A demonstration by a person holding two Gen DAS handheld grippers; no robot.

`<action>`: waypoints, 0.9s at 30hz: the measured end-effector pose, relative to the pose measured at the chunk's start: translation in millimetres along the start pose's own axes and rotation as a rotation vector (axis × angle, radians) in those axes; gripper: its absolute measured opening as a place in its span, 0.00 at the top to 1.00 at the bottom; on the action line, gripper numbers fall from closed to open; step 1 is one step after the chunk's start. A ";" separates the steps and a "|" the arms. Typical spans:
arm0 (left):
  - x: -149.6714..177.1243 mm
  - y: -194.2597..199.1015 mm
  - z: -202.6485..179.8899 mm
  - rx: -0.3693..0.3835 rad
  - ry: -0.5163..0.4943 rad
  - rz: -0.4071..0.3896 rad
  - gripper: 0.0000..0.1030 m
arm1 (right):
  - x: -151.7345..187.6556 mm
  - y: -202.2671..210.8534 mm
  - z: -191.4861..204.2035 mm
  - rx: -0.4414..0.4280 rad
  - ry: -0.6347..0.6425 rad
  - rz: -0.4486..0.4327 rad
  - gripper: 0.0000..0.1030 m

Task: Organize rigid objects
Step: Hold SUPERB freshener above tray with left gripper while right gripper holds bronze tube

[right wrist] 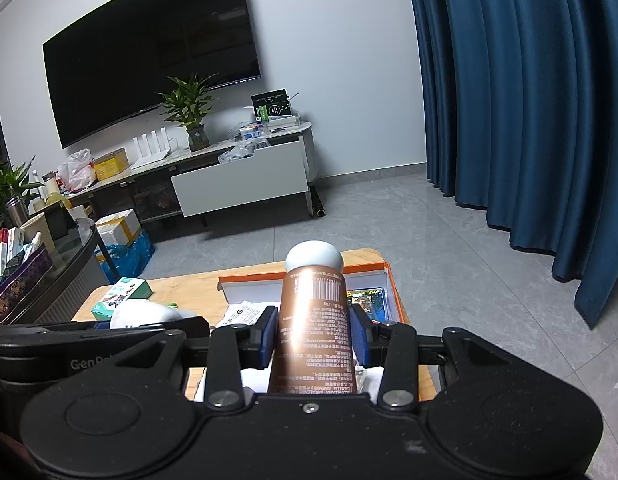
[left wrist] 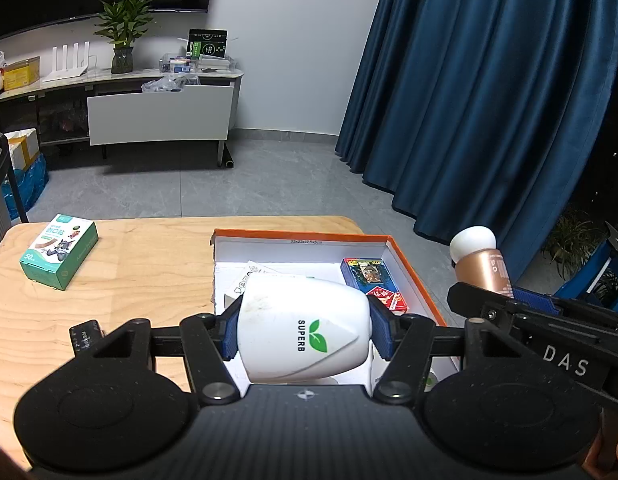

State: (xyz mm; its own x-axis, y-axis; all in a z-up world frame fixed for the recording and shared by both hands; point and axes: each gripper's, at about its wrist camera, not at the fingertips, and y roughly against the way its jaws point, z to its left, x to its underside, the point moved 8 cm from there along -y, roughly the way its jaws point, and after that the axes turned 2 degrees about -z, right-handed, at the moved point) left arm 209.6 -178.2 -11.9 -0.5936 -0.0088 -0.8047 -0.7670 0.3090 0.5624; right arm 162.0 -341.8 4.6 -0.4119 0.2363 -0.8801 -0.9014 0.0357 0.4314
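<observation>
- Low centre of the left wrist view: left gripper (left wrist: pixel 303 330) clamped on a white cup (left wrist: pixel 303 330), blue pads pressed to both sides; "SUPERB" and a green leaf logo readable on the cup wall.
- Low centre of the right wrist view: right gripper (right wrist: pixel 314 338) clamped on a copper tube (right wrist: pixel 312 332) with a white round cap pointing away; barcode and dense small print on it, too fine to read.
- Right edge of the left view: same tube and the other gripper body, marked "DAS".
- Step in hand, as a judgement: both items carried above the orange-rimmed box (left wrist: pixel 413 268), ready for placing.
- Next move calls for lowering each into a bare white patch of the box floor, clear of the blue and red card packs (left wrist: pixel 373 282) at its right side and the printed paper leaflet (left wrist: pixel 245 280), then opening.
- Print on the far inner wall of the box, apparently a size mark, too small to trust.
- Upper left of the wooden table (left wrist: pixel 149 264): green box (left wrist: pixel 59 256) with a cartoon cat and "50", well apart from the orange-rimmed box, likely still waiting.
</observation>
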 end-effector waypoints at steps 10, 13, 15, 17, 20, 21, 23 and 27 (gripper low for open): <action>1.5 0.5 -0.4 0.000 0.000 0.002 0.40 | -1.2 1.1 0.7 0.001 -0.003 0.001 0.55; 2.1 0.7 -0.3 0.002 0.001 0.004 0.40 | -1.5 1.5 1.6 0.001 -0.005 0.001 0.54; 2.6 0.7 -0.3 0.002 0.001 0.004 0.40 | -1.4 1.5 1.8 0.001 -0.003 0.001 0.54; 2.8 0.7 -0.6 0.003 0.003 0.005 0.40 | -1.5 1.4 1.6 0.001 -0.003 0.000 0.54; 3.3 0.4 -0.8 0.002 0.003 0.006 0.40 | -1.4 1.4 1.7 0.001 -0.004 0.000 0.54; 3.4 0.4 -0.9 0.003 0.004 0.007 0.40 | -1.3 1.4 1.6 0.001 -0.004 0.001 0.54; 4.1 0.1 -0.8 0.003 0.004 0.009 0.40 | -1.5 1.4 1.6 0.001 -0.004 0.001 0.54; 5.3 0.2 -0.8 0.003 0.003 0.012 0.40 | -1.2 1.3 1.6 0.001 -0.004 0.001 0.54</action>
State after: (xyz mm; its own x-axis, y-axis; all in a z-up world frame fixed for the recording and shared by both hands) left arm 206.1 -179.0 -15.9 -0.6036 -0.0083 -0.7972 -0.7590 0.3120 0.5714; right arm 161.6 -340.5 6.5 -0.4123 0.2406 -0.8787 -0.9009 0.0362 0.4326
